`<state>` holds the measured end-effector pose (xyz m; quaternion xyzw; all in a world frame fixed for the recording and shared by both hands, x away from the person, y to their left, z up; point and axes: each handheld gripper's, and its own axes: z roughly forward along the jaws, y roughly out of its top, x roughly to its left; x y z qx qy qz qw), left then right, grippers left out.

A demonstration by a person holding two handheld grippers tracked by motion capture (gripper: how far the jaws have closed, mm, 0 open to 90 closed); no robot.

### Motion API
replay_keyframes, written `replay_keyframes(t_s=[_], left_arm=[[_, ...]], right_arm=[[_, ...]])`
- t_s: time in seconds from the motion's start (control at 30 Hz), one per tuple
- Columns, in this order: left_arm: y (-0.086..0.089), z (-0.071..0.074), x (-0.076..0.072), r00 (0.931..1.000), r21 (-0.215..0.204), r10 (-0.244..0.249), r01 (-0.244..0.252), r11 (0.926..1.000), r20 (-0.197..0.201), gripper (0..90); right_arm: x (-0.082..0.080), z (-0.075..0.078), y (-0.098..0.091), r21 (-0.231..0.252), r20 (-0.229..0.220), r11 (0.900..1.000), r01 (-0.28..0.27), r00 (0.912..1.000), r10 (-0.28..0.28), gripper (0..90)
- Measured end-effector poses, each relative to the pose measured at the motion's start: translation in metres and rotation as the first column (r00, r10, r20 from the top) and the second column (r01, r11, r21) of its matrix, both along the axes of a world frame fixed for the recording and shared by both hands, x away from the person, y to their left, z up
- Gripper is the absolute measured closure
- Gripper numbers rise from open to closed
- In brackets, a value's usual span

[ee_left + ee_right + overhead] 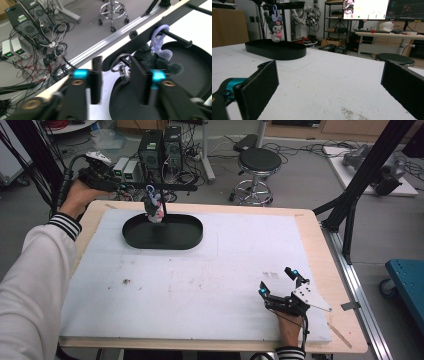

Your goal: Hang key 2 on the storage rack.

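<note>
- Black padded jaws of the left gripper [113, 82] loom up close in its own view, standing partly apart with nothing pressed between the pads; the metal key ring [119, 62] of the charm sits just beyond the tips.
- Hanging from the black horizontal rod [167, 186] of the stand is the small dark plush keychain doll with a lilac plastic loop [154, 206]: loop hooked over the rod, body dangling above the black oval tray base [190, 234].
- Which way it lies matters here: the doll is just ahead of the left gripper [100, 172], out along the rod toward its free end, so any slide has to run along the rod's long axis.
- Left hand is by far the nearer one, parked at the table's far left corner.
- Right gripper [280, 282] rests well apart on the white foam mat [200, 285] at the near right, jaws spread wide and empty, facing the doll [275, 27] from across the table.
</note>
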<state>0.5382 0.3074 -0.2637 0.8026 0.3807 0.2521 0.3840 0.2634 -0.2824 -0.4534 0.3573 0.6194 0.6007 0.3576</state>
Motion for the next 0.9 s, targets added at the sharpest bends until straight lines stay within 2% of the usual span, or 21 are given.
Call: replay_keyframes(t_s=[0.03, 0.1, 0.17, 0.23, 0.27, 0.33, 0.37, 0.43, 0.47, 0.53, 0.6, 0.63, 0.67, 0.7, 0.73, 0.8, 0.83, 0.87, 0.9], left_arm=[[0.001, 0.000, 0.000, 1.0000, -0.019, 0.002, -0.002, 0.9998, 0.006, 44.9], [0.004, 0.004, -0.002, 0.9995, -0.058, 0.014, -0.013, 0.9983, 0.028, 33.7], [0.005, 0.008, -0.004, 0.9960, -0.087, 0.034, -0.027, 0.9958, 0.083, 9.4], [0.006, 0.014, -0.010, 0.9906, -0.139, 0.018, 0.001, 0.9903, 0.136, 4.3], [0.007, 0.017, -0.014, 0.9874, -0.172, 0.011, 0.017, 0.9850, 0.158, 1.7], [0.008, 0.019, -0.026, 0.9739, -0.236, -0.001, 0.056, 0.9702, 0.227, 1.7], [0.007, 0.019, -0.030, 0.9705, -0.236, -0.004, 0.063, 0.9696, 0.241, 1.7], [0.007, 0.019, -0.041, 0.9687, -0.235, -0.034, 0.094, 0.9675, 0.246, 1.7], [0.007, 0.019, -0.048, 0.9643, -0.242, -0.042, 0.107, 0.9643, 0.262, 1.7], [0.008, 0.017, -0.064, 0.9532, -0.269, -0.060, 0.144, 0.9524, 0.296, 1.7], [0.008, 0.014, -0.077, 0.9449, -0.257, -0.078, 0.165, 0.9523, 0.318, 1.7], [0.008, 0.010, -0.086, 0.9381, -0.273, -0.089, 0.187, 0.9435, 0.335, 1.7], [0.009, 0.007, -0.093, 0.9361, -0.280, -0.106, 0.207, 0.9374, 0.335, 1.7], [0.010, 0.004, -0.098, 0.9348, -0.287, -0.108, 0.212, 0.9343, 0.338, 1.7], [0.010, 0.000, -0.104, 0.9306, -0.294, -0.110, 0.221, 0.9299, 0.349, 1.7], [0.011, -0.010, -0.122, 0.9223, -0.311, -0.128, 0.250, 0.9170, 0.365, 1.7], [0.012, -0.013, -0.127, 0.9193, -0.311, -0.129, 0.254, 0.9159, 0.372, 1.7], [0.012, -0.016, -0.132, 0.9160, -0.316, -0.133, 0.263, 0.9117, 0.378, 1.7], [0.012, -0.023, -0.142, 0.9130, -0.329, -0.134, 0.272, 0.9045, 0.385, 1.7]], right_arm=[[0.000, 0.000, 0.000, 0.001, -0.001, 1.0000, -0.001, 1.0000, 0.001, 0.6], [0.000, 0.000, 0.000, 0.000, 0.000, 1.0000, 0.000, 1.0000, 0.000, 0.6], [0.000, 0.000, 0.000, 0.001, 0.000, 1.0000, -0.001, 1.0000, 0.001, 0.6], [0.000, 0.000, 0.000, -0.001, 0.005, 1.0000, 0.001, 1.0000, -0.001, 0.6], [0.000, 0.000, 0.000, 0.000, 0.004, 1.0000, 0.001, 1.0000, -0.001, 0.6], [0.000, 0.000, 0.000, -0.001, 0.004, 1.0000, 0.001, 1.0000, -0.001, 0.6], [0.000, 0.000, -0.001, -0.001, 0.004, 1.0000, 0.000, 1.0000, 0.000, 0.6], [0.000, 0.000, -0.001, 0.000, 0.003, 1.0000, -0.001, 1.0000, 0.001, 0.6], [0.000, 0.000, -0.001, 0.001, 0.003, 1.0000, -0.001, 1.0000, 0.001, 0.6], [0.000, 0.000, -0.001, 0.003, 0.001, 1.0000, -0.001, 1.0000, 0.001, 0.6], [0.000, 0.000, -0.001, 0.002, 0.002, 1.0000, 0.000, 1.0000, 0.000, 0.6], [0.000, 0.000, -0.001, 0.001, 0.003, 1.0000, -0.002, 1.0000, 0.002, 0.6], [0.000, 0.000, 0.000, -0.001, 0.003, 1.0000, -0.002, 1.0000, 0.002, 0.6], [0.000, 0.000, 0.000, 0.003, -0.005, 1.0000, -0.005, 1.0000, 0.005, 0.6], [0.000, 0.000, 0.000, 0.001, -0.005, 1.0000, -0.004, 1.0000, 0.004, 0.6], [0.000, 0.000, 0.001, -0.007, 0.000, 1.0000, -0.005, 1.0000, 0.005, 0.6], [0.000, 0.000, 0.001, -0.007, 0.001, 1.0000, -0.006, 1.0000, 0.006, 0.6], [0.000, 0.000, 0.001, -0.007, 0.001, 0.9999, -0.008, 1.0000, 0.008, 0.6], [0.000, 0.000, 0.000, -0.007, 0.001, 0.9999, -0.008, 1.0000, 0.008, 0.6]])
